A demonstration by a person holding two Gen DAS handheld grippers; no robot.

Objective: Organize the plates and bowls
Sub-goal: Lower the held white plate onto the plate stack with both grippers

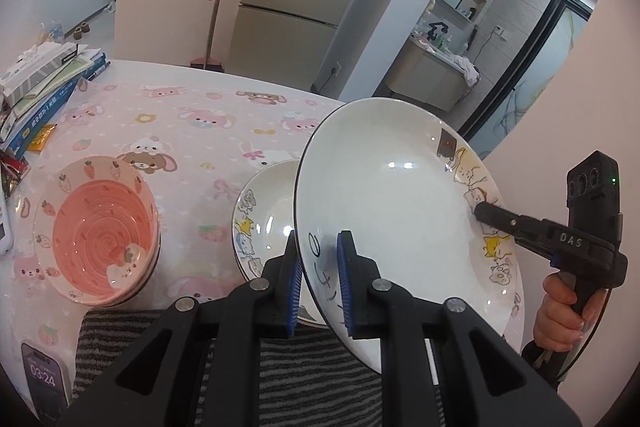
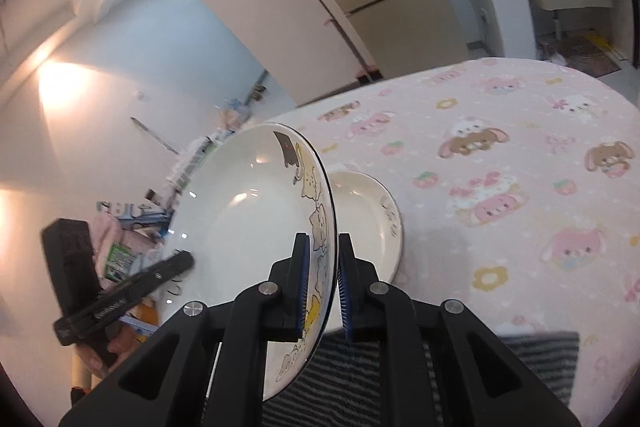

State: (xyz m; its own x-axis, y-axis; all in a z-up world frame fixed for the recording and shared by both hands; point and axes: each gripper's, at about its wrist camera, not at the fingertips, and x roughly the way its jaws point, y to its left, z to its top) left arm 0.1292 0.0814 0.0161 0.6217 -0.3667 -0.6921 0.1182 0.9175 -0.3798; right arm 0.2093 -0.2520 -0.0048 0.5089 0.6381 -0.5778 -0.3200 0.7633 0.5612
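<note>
A large white plate with cartoon cats [image 1: 392,203] is held in the air, tilted, above the table. My left gripper [image 1: 320,283] is shut on its near rim. My right gripper [image 2: 323,287] is shut on the opposite rim of the plate [image 2: 248,219]; it also shows in the left wrist view [image 1: 486,209]. Under the plate a second white cartoon plate [image 1: 268,211] lies on the table, and it also shows in the right wrist view [image 2: 364,219]. A pink strawberry bowl [image 1: 100,231] sits stacked on another dish at the left.
The table has a pink cartoon cloth [image 1: 192,131]. A striped grey mat [image 1: 304,367] lies at the near edge. A phone [image 1: 44,379] lies at the near left. Books and boxes [image 1: 44,83] are piled at the far left.
</note>
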